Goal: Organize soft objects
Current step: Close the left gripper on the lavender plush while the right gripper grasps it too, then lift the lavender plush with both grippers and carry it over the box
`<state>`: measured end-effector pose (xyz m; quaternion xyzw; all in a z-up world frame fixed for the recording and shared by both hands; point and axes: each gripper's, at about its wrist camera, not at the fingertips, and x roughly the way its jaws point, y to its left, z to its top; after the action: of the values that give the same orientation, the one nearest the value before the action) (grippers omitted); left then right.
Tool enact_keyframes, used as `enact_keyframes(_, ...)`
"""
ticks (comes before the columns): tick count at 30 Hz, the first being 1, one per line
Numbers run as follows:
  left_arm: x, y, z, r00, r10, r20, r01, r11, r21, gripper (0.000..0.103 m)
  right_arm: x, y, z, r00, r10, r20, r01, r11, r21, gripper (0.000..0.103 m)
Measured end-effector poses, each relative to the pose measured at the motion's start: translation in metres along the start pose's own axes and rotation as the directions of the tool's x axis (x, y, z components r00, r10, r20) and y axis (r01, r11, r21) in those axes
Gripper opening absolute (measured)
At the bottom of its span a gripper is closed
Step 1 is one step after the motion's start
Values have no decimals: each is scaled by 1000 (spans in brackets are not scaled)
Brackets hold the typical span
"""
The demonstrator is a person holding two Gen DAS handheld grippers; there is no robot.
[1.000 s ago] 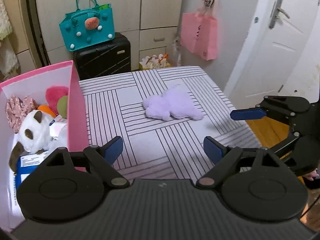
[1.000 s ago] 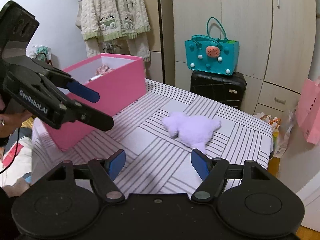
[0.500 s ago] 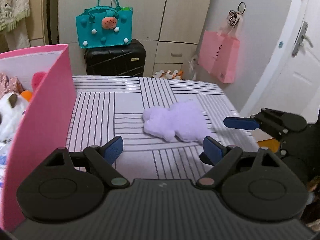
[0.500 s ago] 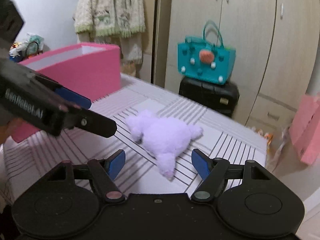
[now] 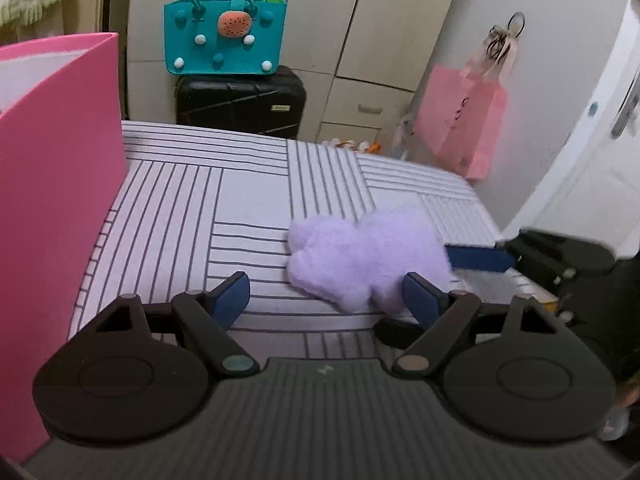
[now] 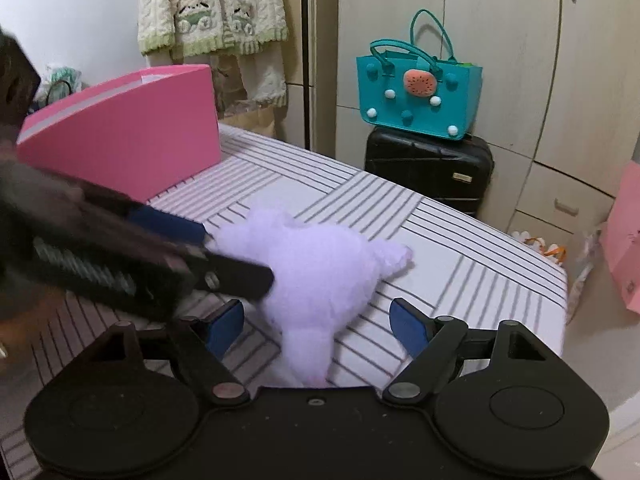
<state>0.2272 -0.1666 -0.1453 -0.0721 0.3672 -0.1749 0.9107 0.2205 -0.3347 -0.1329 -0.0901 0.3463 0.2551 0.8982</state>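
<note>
A lilac plush toy (image 5: 360, 260) lies on the striped bed (image 5: 208, 200); it also shows in the right wrist view (image 6: 316, 276). My left gripper (image 5: 326, 300) is open, close in front of the plush, which lies toward its right finger. My right gripper (image 6: 318, 324) is open with the plush's lower end lying between its fingers. The right gripper's blue pad (image 5: 476, 258) reaches the plush from the right in the left wrist view. The left gripper (image 6: 192, 256) crosses in from the left in the right wrist view. A pink box (image 5: 60, 200) stands at the left.
A teal bag (image 5: 226, 36) sits on a black suitcase (image 5: 240, 100) beyond the bed. A pink paper bag (image 5: 460, 120) hangs at the right by a white door. Cream knitwear (image 6: 212, 8) hangs behind the pink box (image 6: 128, 128). The bed's right edge drops to the floor.
Both grippers have moved in low toward the lilac plush. The box's contents have left the left wrist view. Both stay open.
</note>
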Motion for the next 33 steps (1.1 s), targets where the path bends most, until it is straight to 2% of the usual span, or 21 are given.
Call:
enact_keyframes(4, 4, -2, 1, 1000, -14, 17, 14, 1000, 8, 83, 7, 0, 0, 1000, 26, 13, -26, 1000, -5, 76)
enact_keyframes(5, 6, -2, 2, 999, -27, 18, 27, 1000, 3, 83, 7, 0, -1, 1000, 15, 23, -14, 1000, -18, 72)
enact_keyframes(6, 7, -2, 3, 999, -34, 17, 34, 999, -3, 83, 7, 1, -2, 999, 15, 34, -14, 1000, -25, 63)
enact_keyframes(7, 8, -2, 3, 999, -36, 24, 36, 999, -10, 79, 6, 0, -2, 999, 17, 40, -16, 1000, -24, 58)
enact_keyframes(9, 10, -2, 4, 998, -60, 31, 61, 998, -10, 70, 5, -3, -2, 999, 29, 39, -29, 1000, -8, 57)
enact_keyframes(11, 11, -2, 3, 995, -91, 31, 91, 996, -9, 68, 5, -3, -2, 999, 23, 43, -22, 1000, -11, 56)
enact_keyframes(14, 11, -4, 2, 994, -99, 36, 99, 995, 7, 64, 5, -4, -2, 999, 18, 44, -18, 1000, -6, 56)
enact_keyframes(21, 5, -9, 0, 994, -100, 32, 99, 994, 43, 64, -2, 6, -4, 999, -26, 32, 26, 1000, -2, 56)
enact_keyframes(33, -32, -8, -12, 983, -184, -7, 184, 982, 33, 64, -41, 34, -13, 997, -72, 8, 71, 996, 47, 56)
